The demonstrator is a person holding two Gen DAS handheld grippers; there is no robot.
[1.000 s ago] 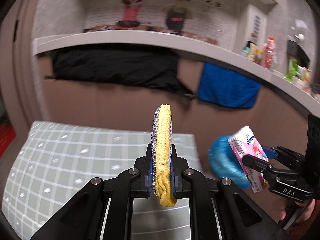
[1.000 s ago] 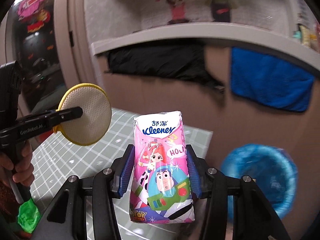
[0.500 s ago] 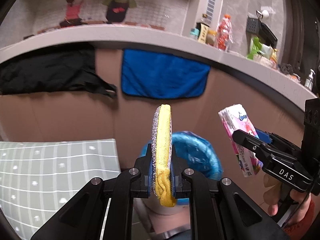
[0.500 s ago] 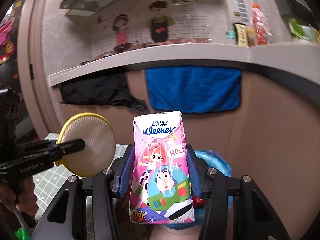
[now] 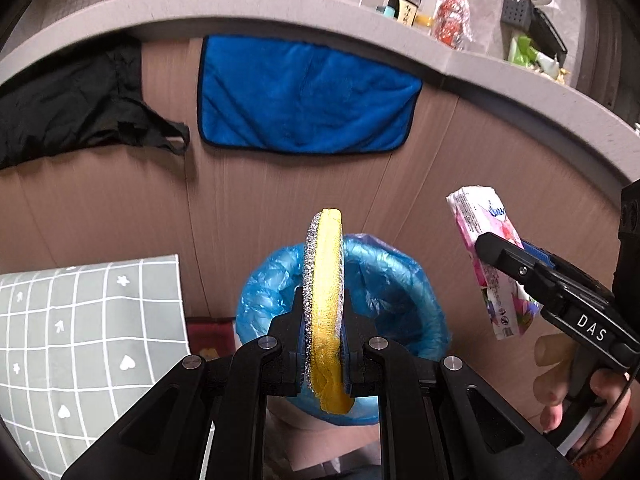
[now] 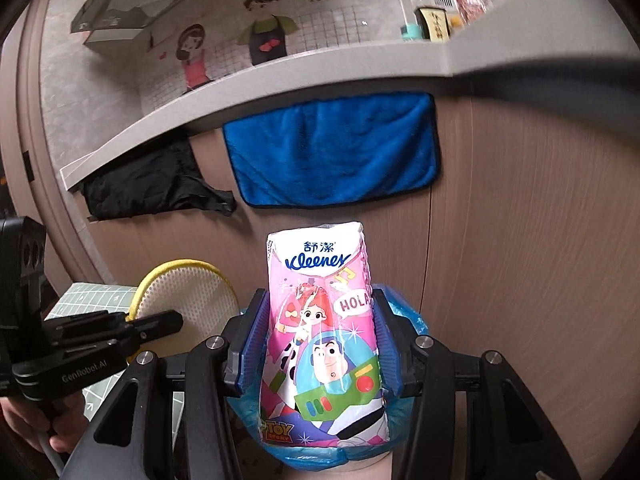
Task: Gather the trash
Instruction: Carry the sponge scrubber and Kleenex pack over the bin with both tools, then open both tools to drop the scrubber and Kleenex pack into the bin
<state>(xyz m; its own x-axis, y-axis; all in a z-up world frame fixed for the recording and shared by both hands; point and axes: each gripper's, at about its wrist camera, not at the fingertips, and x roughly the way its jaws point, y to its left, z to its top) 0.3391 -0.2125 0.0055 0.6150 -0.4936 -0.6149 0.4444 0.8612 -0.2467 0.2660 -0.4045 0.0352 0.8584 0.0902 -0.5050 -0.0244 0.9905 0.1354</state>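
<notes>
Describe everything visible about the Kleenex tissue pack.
The Kleenex tissue pack is a soft plastic-wrapped pack, white at the top and pink below, printed with Toy Story cartoon figures, "HOLA" and Chinese characters. It stands upright, clamped at its two sides by the blue pads of the right gripper, touching nothing else. It hangs in the air near the blue-lined trash bin.

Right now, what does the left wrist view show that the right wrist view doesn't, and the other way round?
Only the left wrist view: the round rim and open mouth of the blue-lined bin, the scouring pad edge-on in the left gripper, and the right gripper from the side.

Only the right wrist view: the printed front of the tissue pack, clamped between the right gripper's blue pads, and the pad's flat white face.

Both: the bin, the blue towel and black cloth hanging below the counter, and the checked mat.
</notes>
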